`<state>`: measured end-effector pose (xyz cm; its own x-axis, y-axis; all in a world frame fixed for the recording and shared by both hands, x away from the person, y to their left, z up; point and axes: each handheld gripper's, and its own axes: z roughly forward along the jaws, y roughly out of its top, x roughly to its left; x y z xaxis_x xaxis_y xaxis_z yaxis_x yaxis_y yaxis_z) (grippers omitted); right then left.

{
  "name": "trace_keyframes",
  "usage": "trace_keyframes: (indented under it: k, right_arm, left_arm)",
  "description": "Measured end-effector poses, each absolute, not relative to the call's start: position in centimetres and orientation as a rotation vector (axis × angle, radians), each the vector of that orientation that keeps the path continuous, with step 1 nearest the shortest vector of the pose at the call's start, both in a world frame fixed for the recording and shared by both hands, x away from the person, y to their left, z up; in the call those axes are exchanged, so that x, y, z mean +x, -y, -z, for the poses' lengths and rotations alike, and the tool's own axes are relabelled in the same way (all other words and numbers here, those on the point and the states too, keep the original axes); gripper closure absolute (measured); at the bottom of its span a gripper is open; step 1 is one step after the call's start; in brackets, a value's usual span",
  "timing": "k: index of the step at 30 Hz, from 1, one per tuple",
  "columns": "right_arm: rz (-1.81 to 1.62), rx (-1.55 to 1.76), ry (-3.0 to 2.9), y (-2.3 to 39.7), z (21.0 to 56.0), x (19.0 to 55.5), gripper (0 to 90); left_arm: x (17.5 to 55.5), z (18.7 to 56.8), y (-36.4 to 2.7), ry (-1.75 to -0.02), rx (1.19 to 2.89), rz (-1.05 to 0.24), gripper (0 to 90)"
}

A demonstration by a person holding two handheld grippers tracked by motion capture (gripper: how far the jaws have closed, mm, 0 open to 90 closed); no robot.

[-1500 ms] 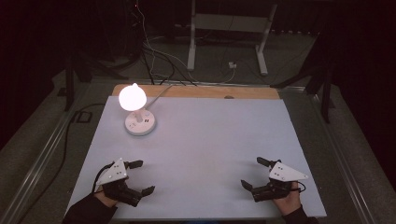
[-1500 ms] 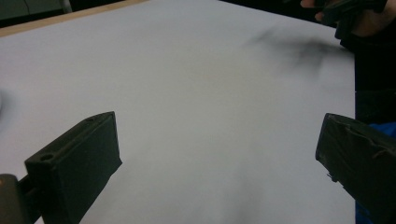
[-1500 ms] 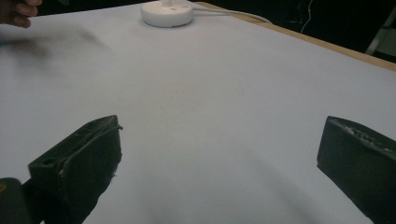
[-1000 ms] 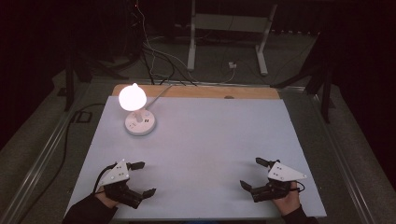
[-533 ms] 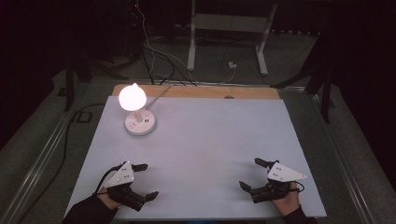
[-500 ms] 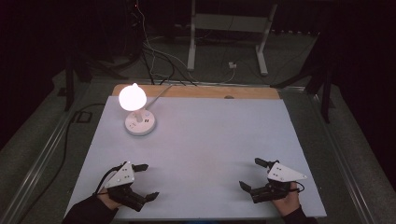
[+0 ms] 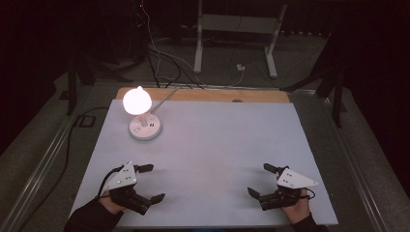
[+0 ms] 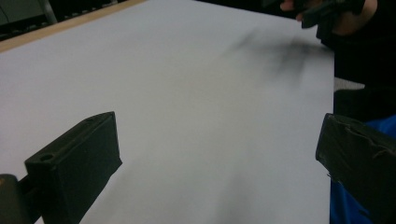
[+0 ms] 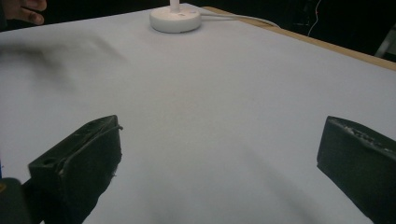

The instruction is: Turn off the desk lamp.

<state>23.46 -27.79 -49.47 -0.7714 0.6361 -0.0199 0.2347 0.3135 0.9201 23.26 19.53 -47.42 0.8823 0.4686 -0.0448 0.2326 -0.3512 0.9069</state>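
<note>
My left gripper (image 7: 153,182) rests low over the white table top (image 7: 217,145) near its front left corner. Its jaws stand wide open with nothing between them. In the left gripper view my left gripper (image 8: 219,154) frames bare white surface. My right gripper (image 7: 259,180) sits near the front right corner, also open and empty. In the right gripper view my right gripper (image 9: 219,158) points across the table toward the lamp's round white base (image 9: 175,18). A small white lamp (image 7: 144,128) with a lit bulb (image 7: 137,100) stands at the back left.
The lamp's cable (image 7: 164,96) runs off the back over a wooden table edge (image 7: 203,94). Behind the table are floor cables and a white stand (image 7: 232,29). The other hand (image 8: 327,14) shows far off in the left gripper view.
My left gripper has shifted slightly to the right near the front edge. The right gripper has hardly moved. Both stay open.
</note>
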Motion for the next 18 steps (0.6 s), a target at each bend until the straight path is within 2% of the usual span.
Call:
trace_keyframes:
  k: [18]
  right_arm:
    - [-1.453, 0.779, -2.212, 27.8, 49.5, 23.5, 0.0]
  left_arm:
    - [25.6, 45.5, -19.3, -0.606, 1.906, -0.359, 0.4]
